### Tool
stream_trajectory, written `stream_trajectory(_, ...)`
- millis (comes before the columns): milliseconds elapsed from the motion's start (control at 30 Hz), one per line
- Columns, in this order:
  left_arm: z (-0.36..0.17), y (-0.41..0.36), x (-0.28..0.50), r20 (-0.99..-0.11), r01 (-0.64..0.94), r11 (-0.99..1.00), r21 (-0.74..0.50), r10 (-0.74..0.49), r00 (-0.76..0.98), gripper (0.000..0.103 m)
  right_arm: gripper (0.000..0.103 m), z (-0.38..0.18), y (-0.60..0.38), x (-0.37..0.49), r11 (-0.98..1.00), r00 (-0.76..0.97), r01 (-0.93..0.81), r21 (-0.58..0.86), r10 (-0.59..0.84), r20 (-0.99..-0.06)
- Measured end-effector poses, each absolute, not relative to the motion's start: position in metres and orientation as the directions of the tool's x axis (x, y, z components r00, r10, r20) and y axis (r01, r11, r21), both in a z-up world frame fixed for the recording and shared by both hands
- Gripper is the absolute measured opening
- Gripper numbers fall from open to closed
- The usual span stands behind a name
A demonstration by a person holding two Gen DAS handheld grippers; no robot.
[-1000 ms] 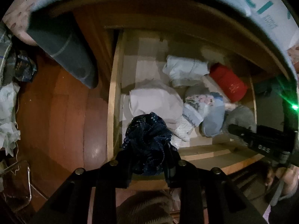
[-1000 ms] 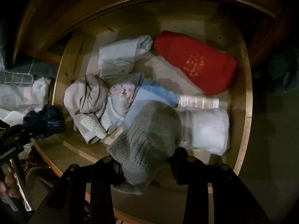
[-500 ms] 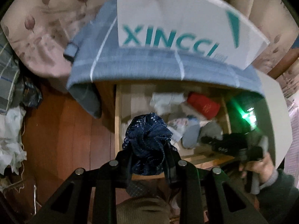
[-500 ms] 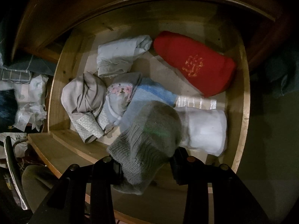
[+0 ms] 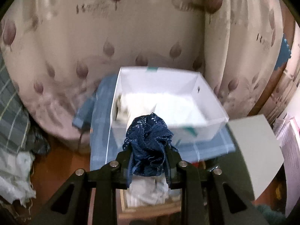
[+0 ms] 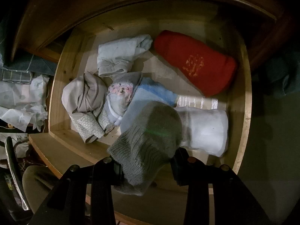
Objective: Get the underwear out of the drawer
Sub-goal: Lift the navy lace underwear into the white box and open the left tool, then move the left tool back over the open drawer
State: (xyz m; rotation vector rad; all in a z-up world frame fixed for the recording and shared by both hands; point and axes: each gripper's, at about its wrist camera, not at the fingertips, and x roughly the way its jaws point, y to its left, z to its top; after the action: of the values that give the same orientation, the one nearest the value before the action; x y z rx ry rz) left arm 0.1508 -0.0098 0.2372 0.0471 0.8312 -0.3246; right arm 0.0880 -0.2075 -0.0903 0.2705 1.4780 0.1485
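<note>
Since the earlier frame the left tool (image 5: 148,161) has risen from over the drawer to face a white box (image 5: 211,101) above it; the right tool (image 6: 146,166) has not shifted.

Left tool: clenched on a bunched navy underwear (image 5: 148,144), held clear of the drawer and in front of the white box. That box sits open on a blue checked cloth (image 5: 101,131), with a leaf-patterned curtain (image 5: 93,37) behind. View is motion-blurred.

Right tool: pointed down into the drawer (image 6: 243,101), its jaws closed on a grey knit item (image 6: 150,136) at the front edge. Whether that item is lifted off the drawer floor cannot be told.

Remaining in drawer: a red roll (image 6: 195,61) at the back right, a white roll (image 6: 206,129) beside the grey item, a pale blue piece (image 6: 150,91), a beige bundle (image 6: 84,93) at the left, and a light folded piece (image 6: 121,54) at the back.
</note>
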Motion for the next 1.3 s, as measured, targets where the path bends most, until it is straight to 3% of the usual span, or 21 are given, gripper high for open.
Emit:
stream_trajectory(300, 0.252, -0.046, 0.208, -0.728, 0.291, 0.954, -0.072, -0.25, 0.638, 0.026, 0.035, -0.091, -0.207, 0.088, 0.957, 0.092, 0.066, 0.284, 0.277, -0.956)
stream_trajectory(833, 0.165, -0.101, 0.26, -0.83, 0.3, 0.953, -0.042, -0.201, 0.52, 0.028, 0.035, -0.091, -0.203, 0.089, 0.948, 0.093, 0.06, 0.314, 0.308, -0.947)
stream_trajectory(1133, 0.158, -0.098, 0.257, -0.835, 0.266, 0.964, 0.005, -0.142, 0.532, 0.041, 0.035, -0.092, -0.202, 0.088, 0.947, 0.096, 0.059, 0.317, 0.311, -0.946)
stream_trajectory(1300, 0.174, -0.092, 0.246, -0.811, 0.275, 0.961, -0.016, -0.173, 0.559, 0.055, 0.035, -0.092, -0.202, 0.088, 0.948, 0.094, 0.059, 0.313, 0.307, -0.947)
